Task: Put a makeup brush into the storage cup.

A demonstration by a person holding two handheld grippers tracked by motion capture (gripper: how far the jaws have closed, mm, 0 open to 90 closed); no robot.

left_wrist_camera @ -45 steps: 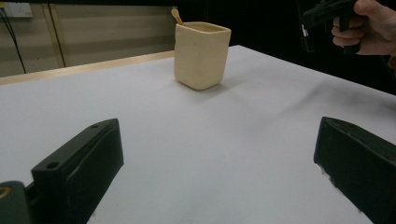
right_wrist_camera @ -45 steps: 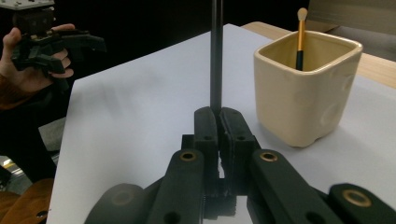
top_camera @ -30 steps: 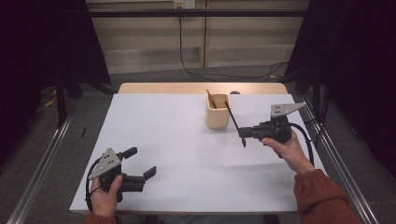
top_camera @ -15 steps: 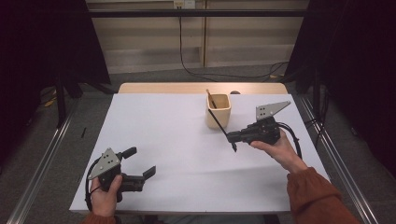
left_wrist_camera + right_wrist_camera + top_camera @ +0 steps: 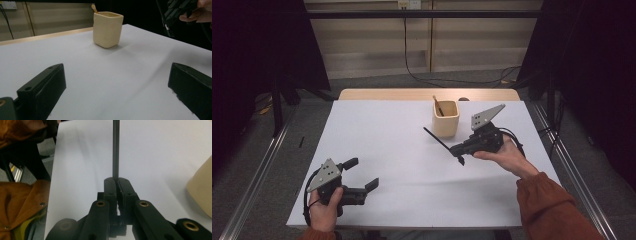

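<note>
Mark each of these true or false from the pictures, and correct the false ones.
1. The right gripper is shut on a thin black stick. True.
2. The left gripper holds the cup. False: its fingers are spread open with nothing between them, near the table's front edge.
3. The beige cup lies tipped on its side. False: it stands upright on the white table.
4. A wooden stick stands in the cup. True.
</note>
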